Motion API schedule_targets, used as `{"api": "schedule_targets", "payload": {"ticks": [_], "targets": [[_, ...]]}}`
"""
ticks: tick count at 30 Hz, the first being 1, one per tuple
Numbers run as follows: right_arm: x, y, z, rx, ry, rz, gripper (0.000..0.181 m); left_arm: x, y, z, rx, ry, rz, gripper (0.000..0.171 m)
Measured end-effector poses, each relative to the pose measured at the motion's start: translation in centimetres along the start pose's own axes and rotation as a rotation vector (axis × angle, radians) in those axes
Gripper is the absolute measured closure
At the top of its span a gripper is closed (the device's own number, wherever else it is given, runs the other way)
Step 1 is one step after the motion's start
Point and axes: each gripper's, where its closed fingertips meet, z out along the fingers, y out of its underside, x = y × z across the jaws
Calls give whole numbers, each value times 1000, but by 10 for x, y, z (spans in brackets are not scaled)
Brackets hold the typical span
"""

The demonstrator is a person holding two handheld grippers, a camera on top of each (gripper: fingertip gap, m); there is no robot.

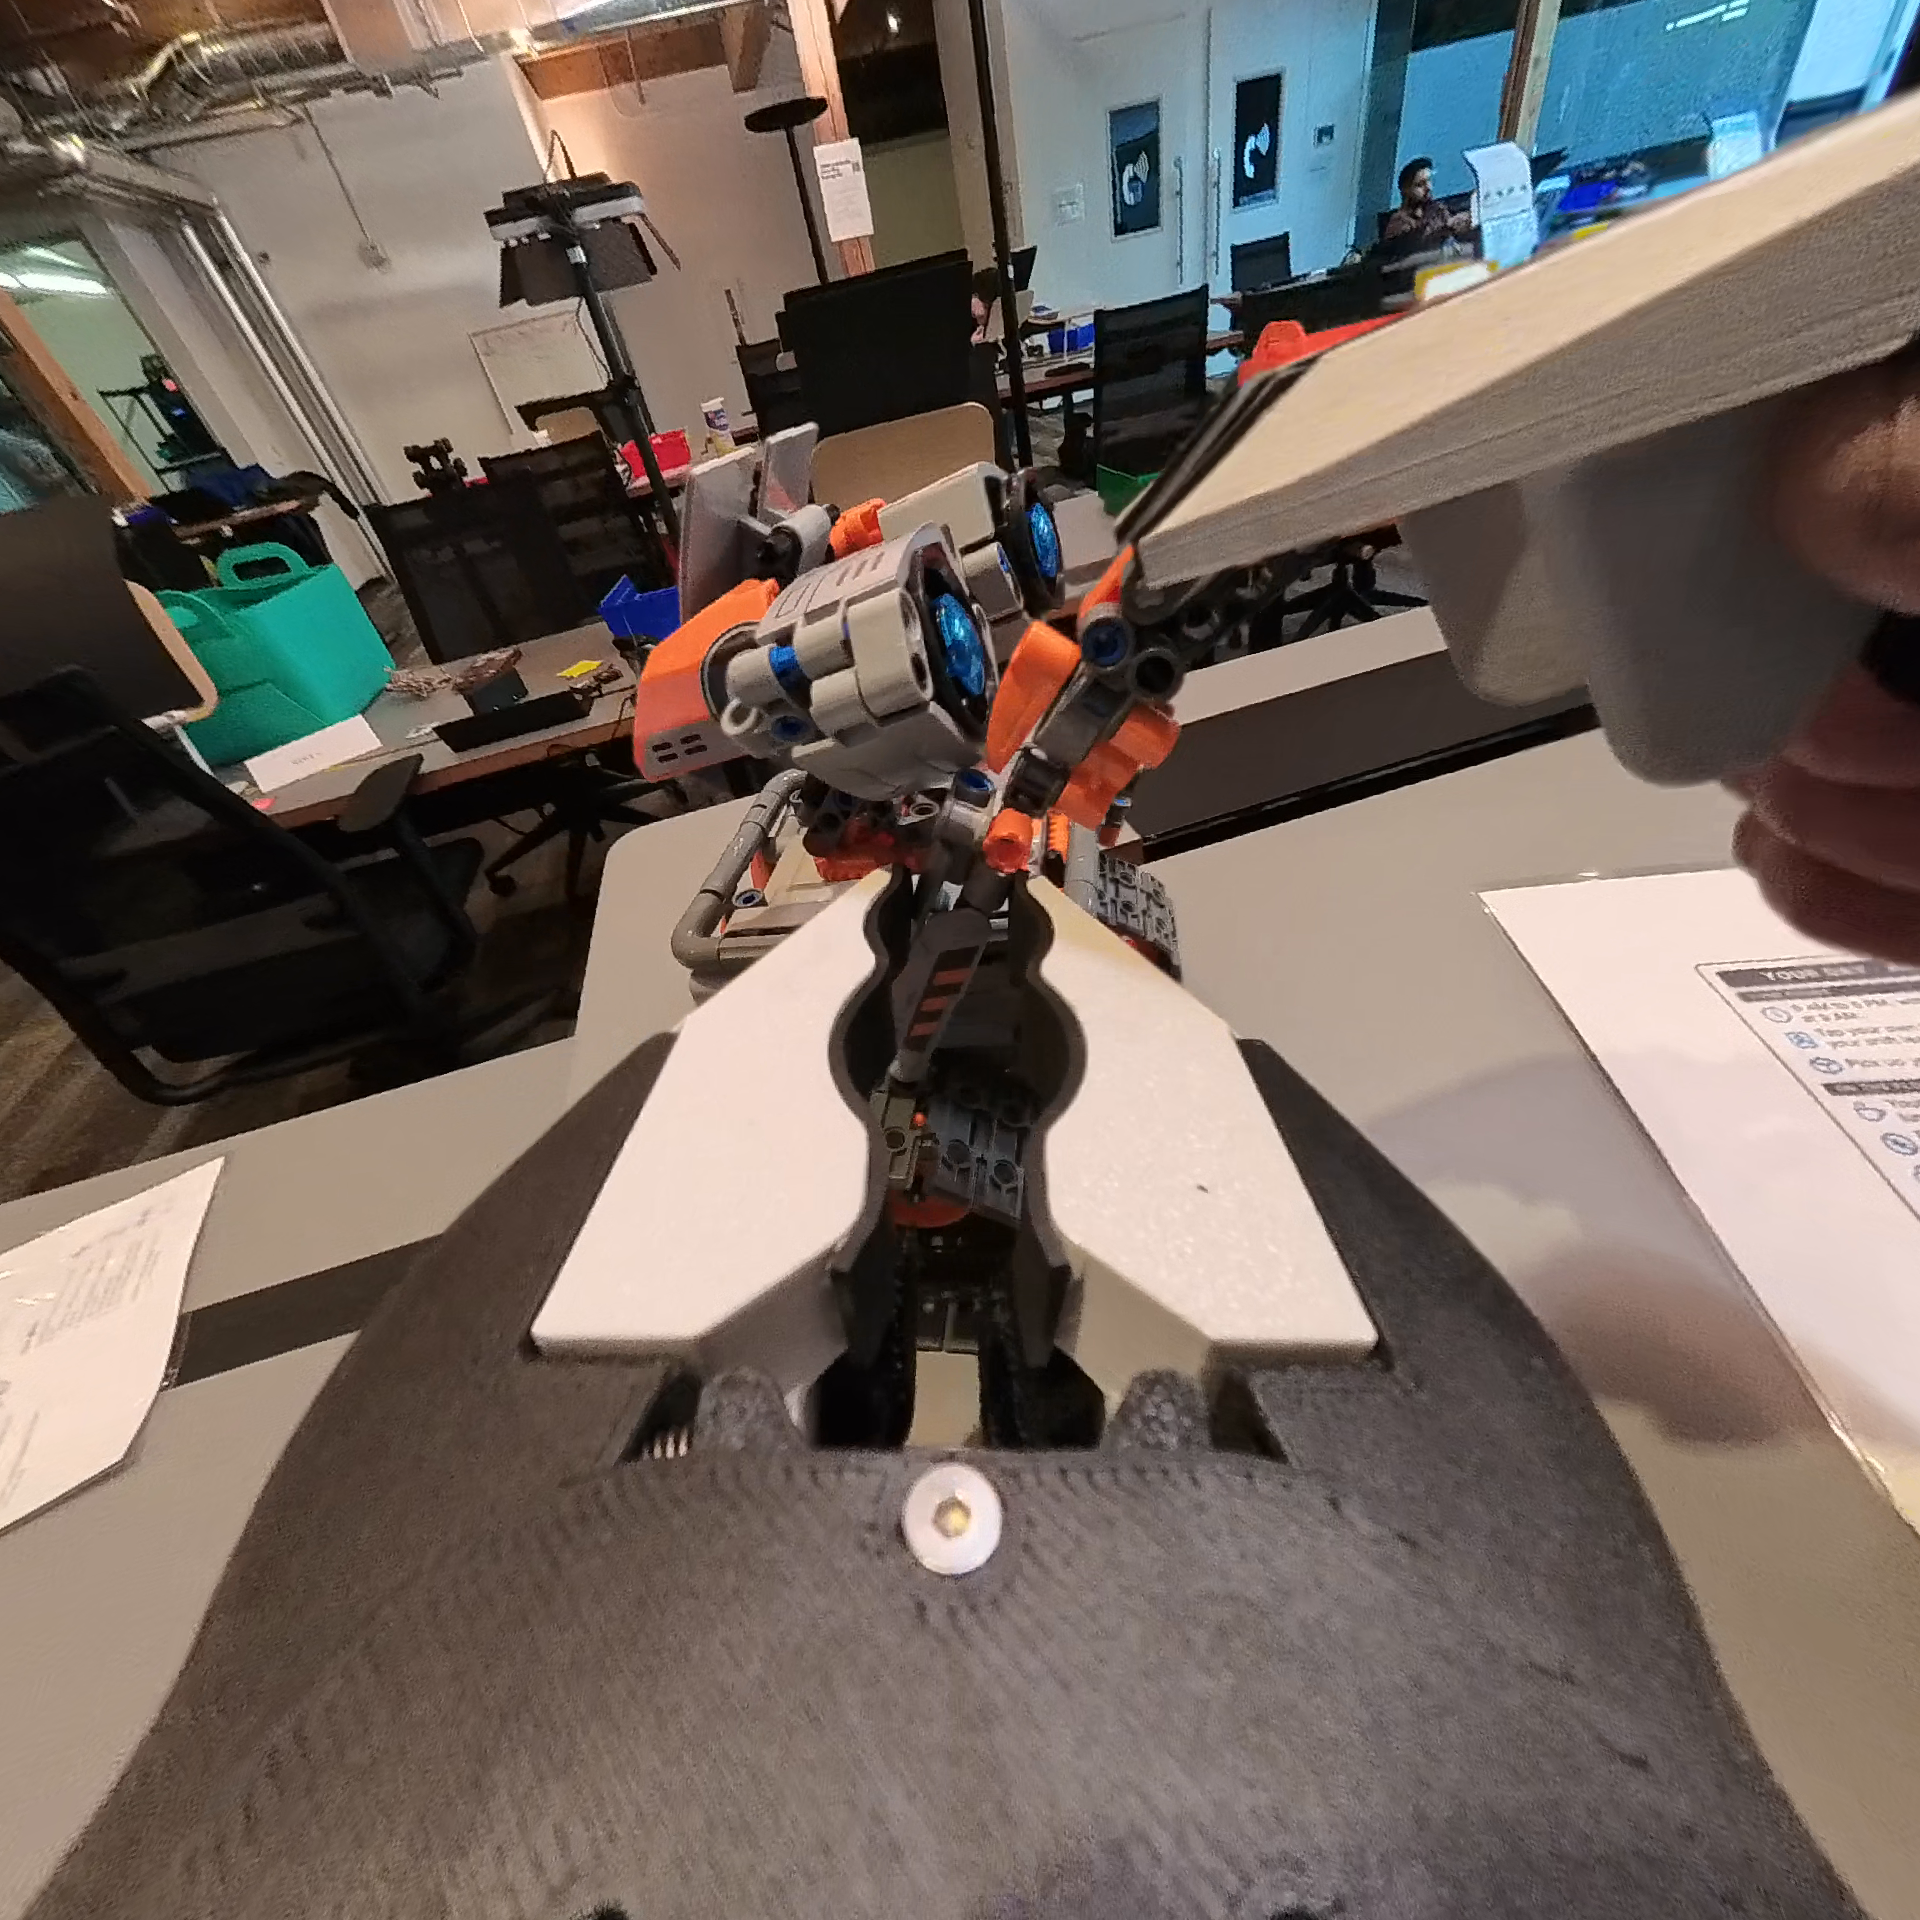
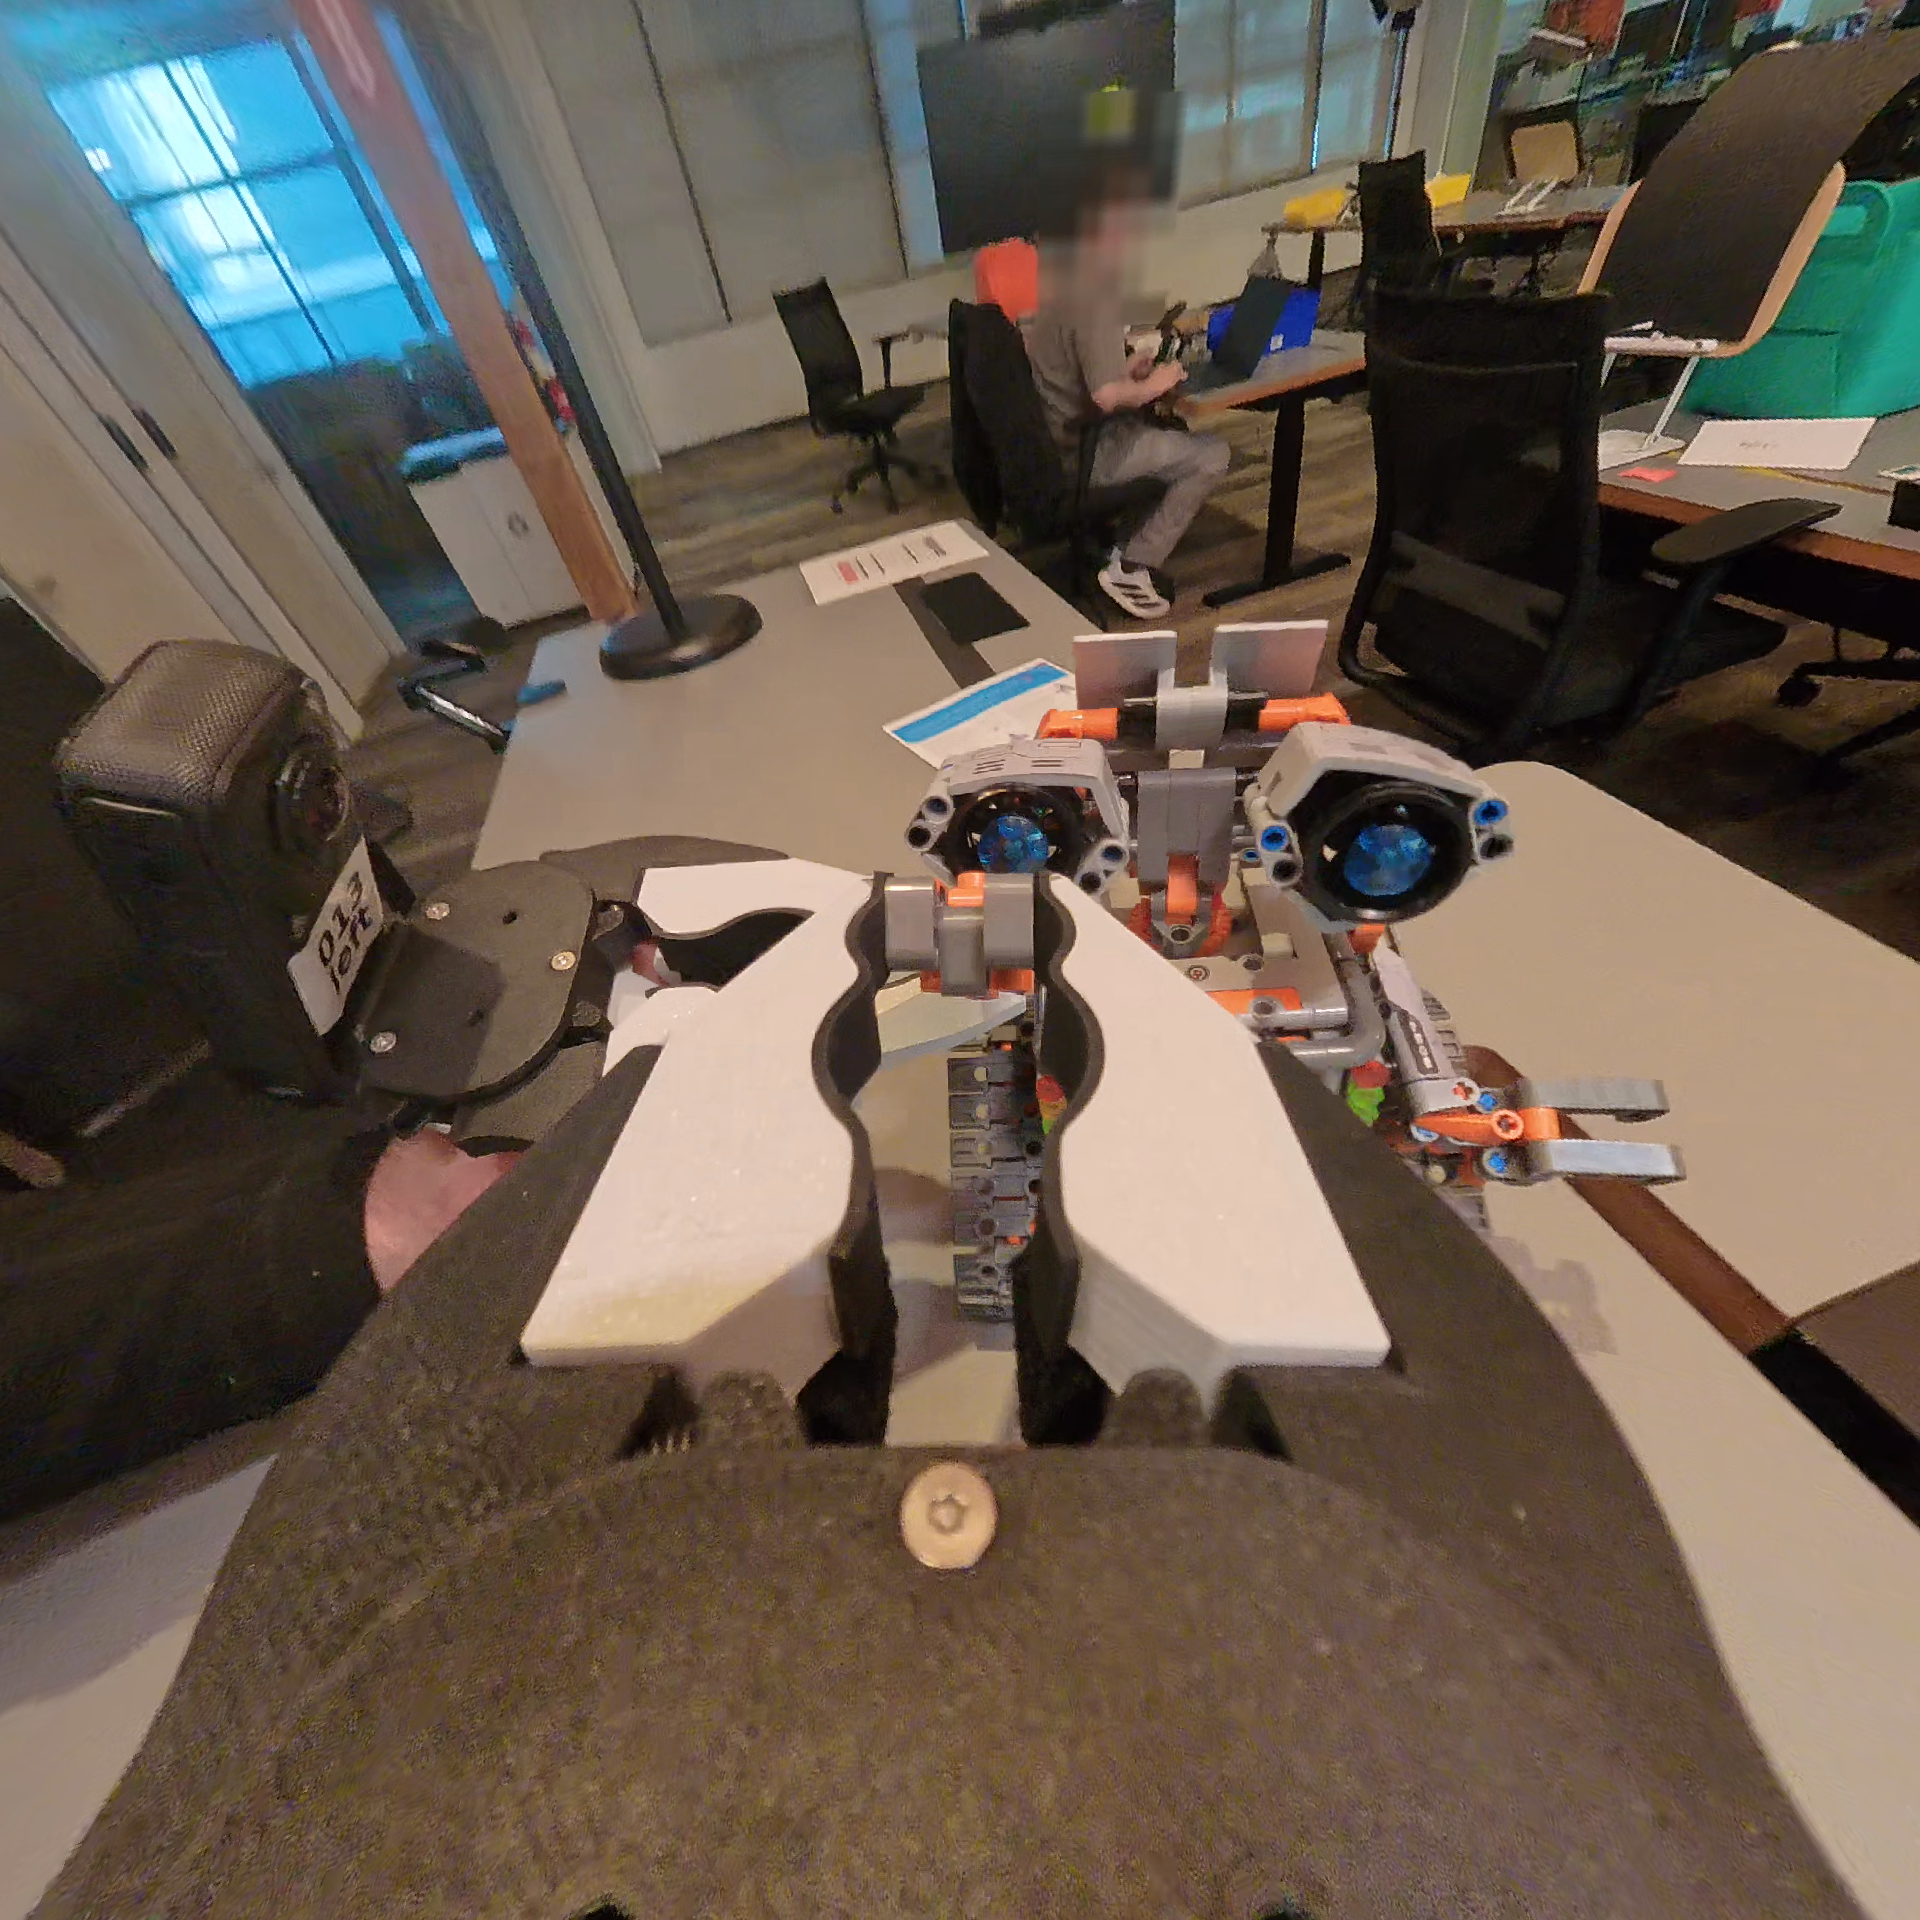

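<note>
A brick-built toy robot (image 1: 873,665), grey and orange with two blue eyes, stands on the grey table (image 1: 1351,987). My left gripper (image 1: 961,894) is shut on a dark beam with orange stripes (image 1: 935,997) at the toy's side. My right gripper (image 2: 961,904) is shut on a grey and orange block (image 2: 961,940) on the toy (image 2: 1184,831) below its eyes. The toy's claw arm (image 2: 1569,1127) sticks out to the right. A white finger (image 1: 1507,364) of the right gripper reaches in from the upper right in the left wrist view. The left gripper (image 2: 717,914) and its camera (image 2: 208,862) show at the left of the right wrist view.
Printed sheets lie on the table (image 1: 1704,1091), (image 1: 73,1340), (image 2: 894,561), with a blue and white leaflet (image 2: 977,707) behind the toy. Black office chairs (image 2: 1496,499), desks and a green tub (image 1: 281,644) stand beyond the table edge. A person (image 2: 1101,395) sits at a desk. The gap from one gripper's tips to the other's is roughly 6 cm.
</note>
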Motion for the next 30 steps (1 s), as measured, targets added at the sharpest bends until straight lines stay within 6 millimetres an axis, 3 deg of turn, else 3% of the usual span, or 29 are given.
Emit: {"api": "schedule_targets", "payload": {"ticks": [9, 12, 17, 26, 30], "targets": [[15, 0, -1, 78, -125, 366, 156, 0, -1, 1, 1, 4, -13, 157], [16, 1, -1, 91, -148, 408, 157, 0, -1, 1, 0, 8, -15, 157], [10, 0, -1, 79, -98, 276, 157, -1, -2, 1, 0, 16, -43, 157], [-7, -2, 4, -12, 57, -135, 157, -2, -2, 0, 8, 27, -104, 157], [-10, -2, 5, -2, 77, -152, 156, -3, -2, -1, 19, 39, -163, 157]]}}
